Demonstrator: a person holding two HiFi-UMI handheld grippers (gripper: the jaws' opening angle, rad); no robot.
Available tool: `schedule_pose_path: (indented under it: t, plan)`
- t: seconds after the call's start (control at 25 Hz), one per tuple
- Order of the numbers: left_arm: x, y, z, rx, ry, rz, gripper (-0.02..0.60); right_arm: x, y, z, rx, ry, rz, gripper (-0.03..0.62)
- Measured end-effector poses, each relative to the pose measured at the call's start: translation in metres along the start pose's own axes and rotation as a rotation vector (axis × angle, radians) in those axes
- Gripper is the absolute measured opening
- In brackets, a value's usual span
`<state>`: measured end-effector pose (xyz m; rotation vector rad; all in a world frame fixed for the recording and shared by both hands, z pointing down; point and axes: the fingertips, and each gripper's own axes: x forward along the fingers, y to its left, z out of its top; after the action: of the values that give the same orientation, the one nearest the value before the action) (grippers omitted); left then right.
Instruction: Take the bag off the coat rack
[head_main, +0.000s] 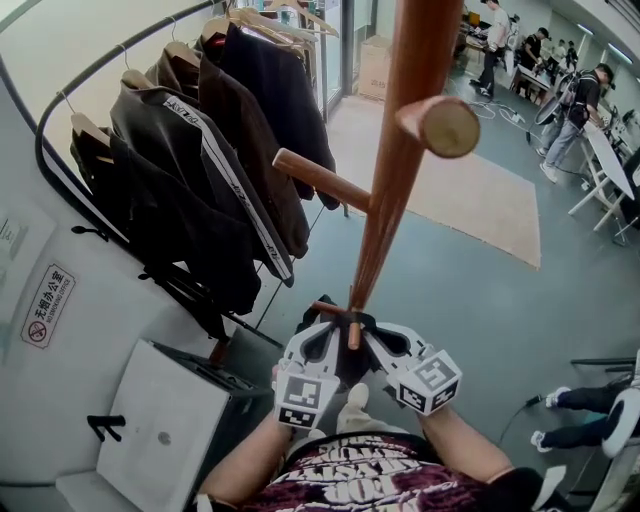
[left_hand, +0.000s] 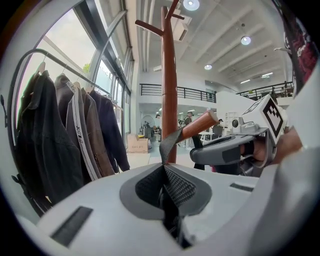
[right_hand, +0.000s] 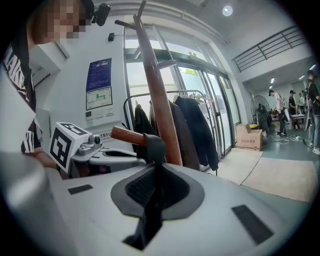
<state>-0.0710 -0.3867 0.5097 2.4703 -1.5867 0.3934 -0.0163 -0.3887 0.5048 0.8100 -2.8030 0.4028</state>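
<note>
The wooden coat rack (head_main: 395, 160) rises in front of me, with bare pegs (head_main: 445, 125) higher up. A dark bag strap (head_main: 350, 320) is looped over a low peg (head_main: 352, 335) near the pole's foot; the bag itself is hidden. Left of that peg, my left gripper (head_main: 318, 345) is shut on the strap. In the left gripper view the strap (left_hand: 170, 140) runs from the peg (left_hand: 200, 125) down into the left gripper (left_hand: 167, 172). My right gripper (head_main: 385, 345) is on the other side; in the right gripper view it (right_hand: 156, 175) pinches the strap (right_hand: 152, 147) hanging over the peg (right_hand: 125, 135).
A curved clothes rail with several dark jackets (head_main: 200, 150) stands close on the left. A white box (head_main: 160, 420) sits by my left arm. A beige mat (head_main: 470, 190) lies beyond the pole. People and tables (head_main: 580, 100) are far off at the right.
</note>
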Motion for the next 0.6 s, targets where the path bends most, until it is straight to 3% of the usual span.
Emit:
schedule_pose_path:
  t: [0.6]
  plan:
    - [-0.044,-0.012,0.061,0.040,-0.111,-0.044,0.008,-0.035,0.031,0.059,-0.077,-0.101,0.023,0.025]
